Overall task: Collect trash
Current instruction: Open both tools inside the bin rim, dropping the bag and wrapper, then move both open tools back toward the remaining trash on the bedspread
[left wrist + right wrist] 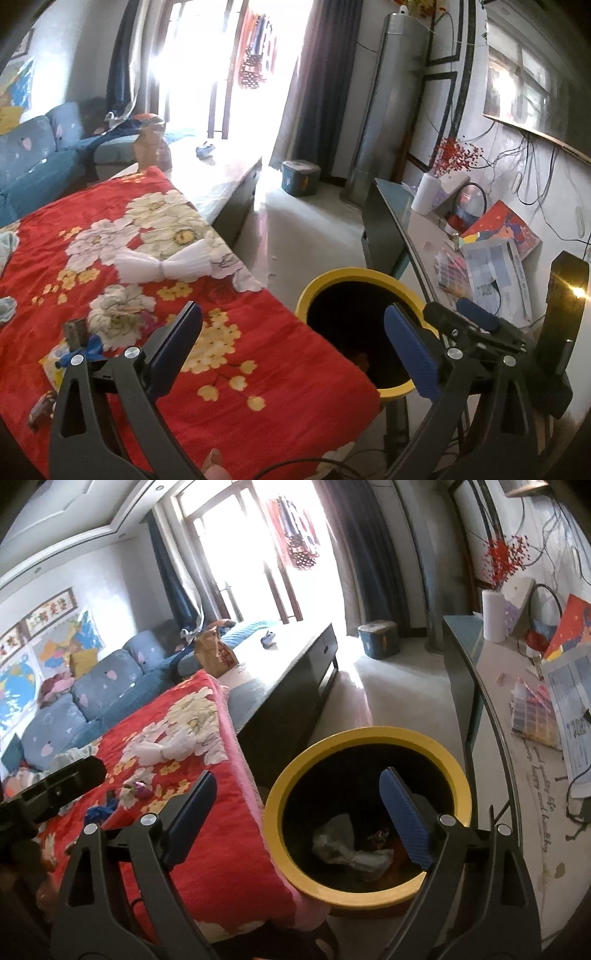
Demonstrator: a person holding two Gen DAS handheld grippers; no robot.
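While both pairs of tongs are hanging spread wide with nothing between their ribbed blue pads, the round bin [369,805] with its smooth yellow rim is standing just off the right edge of the tabletop. The left tongs [291,354] are hovering over that edge and the bin's mouth; the right tongs [299,816] are hovering over the bin itself. Inside its dark well, crumpled white paper [347,845] and small wrappers are lying in a heap. A plush red blanket [221,332] printed with pale and yellow flowers is covering the tabletop. On it, a white pleated bow-shaped piece [166,264] is lying toward the far edge, and a blue scrap [86,349] with a shiny wrapper [40,408] is lying near the left edge.
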